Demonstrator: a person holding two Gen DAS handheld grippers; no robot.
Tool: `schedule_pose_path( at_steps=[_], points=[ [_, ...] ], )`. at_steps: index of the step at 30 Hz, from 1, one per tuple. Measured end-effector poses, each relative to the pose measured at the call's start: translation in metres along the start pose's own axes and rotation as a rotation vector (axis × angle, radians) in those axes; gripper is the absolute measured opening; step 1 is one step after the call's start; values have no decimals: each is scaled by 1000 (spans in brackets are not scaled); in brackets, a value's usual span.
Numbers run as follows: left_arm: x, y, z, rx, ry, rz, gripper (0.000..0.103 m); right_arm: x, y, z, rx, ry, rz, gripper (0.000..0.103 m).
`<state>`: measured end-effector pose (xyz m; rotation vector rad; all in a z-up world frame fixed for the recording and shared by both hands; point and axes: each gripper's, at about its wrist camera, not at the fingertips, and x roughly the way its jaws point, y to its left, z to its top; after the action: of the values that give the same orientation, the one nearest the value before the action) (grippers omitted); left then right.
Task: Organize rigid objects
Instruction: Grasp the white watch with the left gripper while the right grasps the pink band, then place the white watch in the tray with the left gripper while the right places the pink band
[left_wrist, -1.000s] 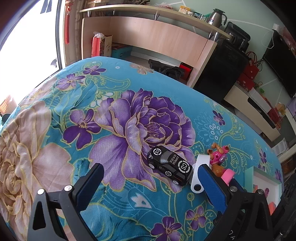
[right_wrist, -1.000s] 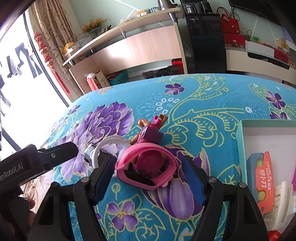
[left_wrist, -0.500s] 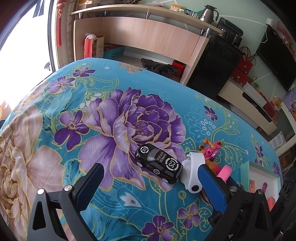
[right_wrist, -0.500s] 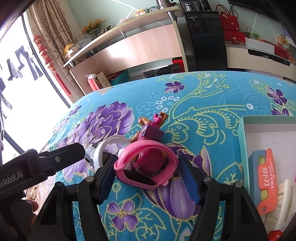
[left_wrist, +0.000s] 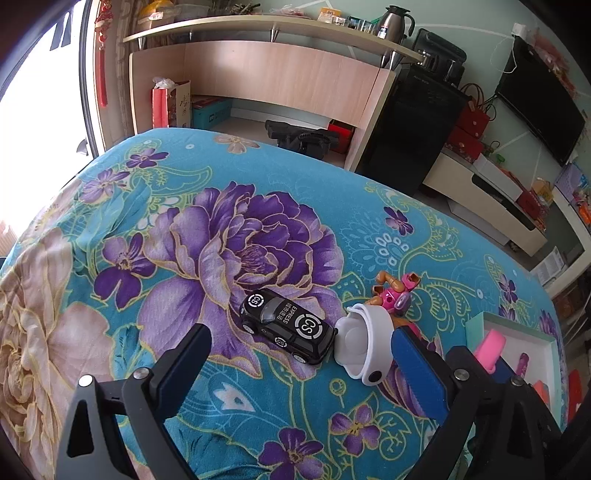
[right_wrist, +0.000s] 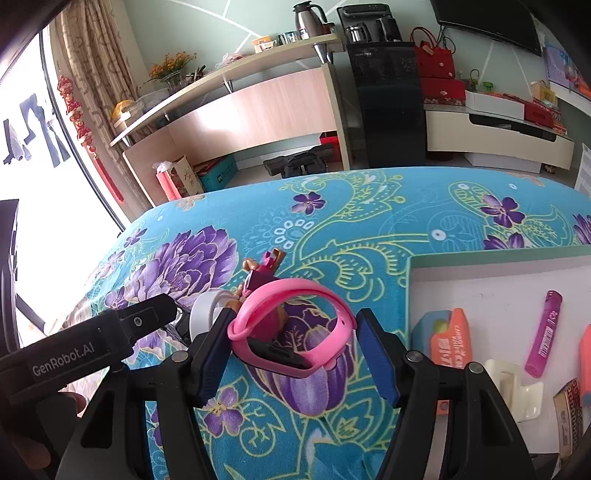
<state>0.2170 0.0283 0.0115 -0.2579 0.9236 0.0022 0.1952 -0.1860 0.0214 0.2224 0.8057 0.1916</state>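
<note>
My right gripper (right_wrist: 291, 350) is shut on a pink wristband (right_wrist: 291, 328) and holds it above the floral cloth, just left of the white tray (right_wrist: 491, 273). My left gripper (left_wrist: 306, 369) is open and empty, low over the cloth. A black toy car (left_wrist: 288, 328) lies between its fingers, with a white wristband (left_wrist: 364, 343) touching the car's right end. A pink and brown toy dog figure (left_wrist: 393, 295) lies behind the white band; it also shows in the right wrist view (right_wrist: 264, 266).
The tray holds a purple tube (right_wrist: 545, 332), an orange and blue carrot-knife toy (right_wrist: 448, 339), a cream hook (right_wrist: 515, 391) and other small items. The tray's corner shows in the left wrist view (left_wrist: 480, 325). The cloth-covered table's far edge (left_wrist: 258, 144) drops to the floor.
The right gripper has lifted the pink wristband off the toy dog and carried it right, toward the tray. The left gripper has drawn back slightly and stays open.
</note>
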Motion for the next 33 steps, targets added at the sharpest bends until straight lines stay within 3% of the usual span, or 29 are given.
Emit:
schedule_pose_path(
  at_steps=[5,8,13,21,28,33],
  points=[
    [5,-13,-2,39,13,-2,95,-18,-16,4,29,-24,-53,68],
    [9,-21,-4,64,20,-9,88,-26,-28,4,57,-25,-88,68],
    [17,-37,-7,112,42,-22,65,-30,-48,3,128,-7,-112,68],
    [25,-45,-11,131,59,-42,20,-31,-60,0,176,8,-109,68],
    [21,-41,-9,109,46,-44,20,-34,-61,1,179,5,-110,68],
    [-2,-38,-2,100,-15,-47,20,-44,-63,4,181,-23,-119,68]
  ],
)
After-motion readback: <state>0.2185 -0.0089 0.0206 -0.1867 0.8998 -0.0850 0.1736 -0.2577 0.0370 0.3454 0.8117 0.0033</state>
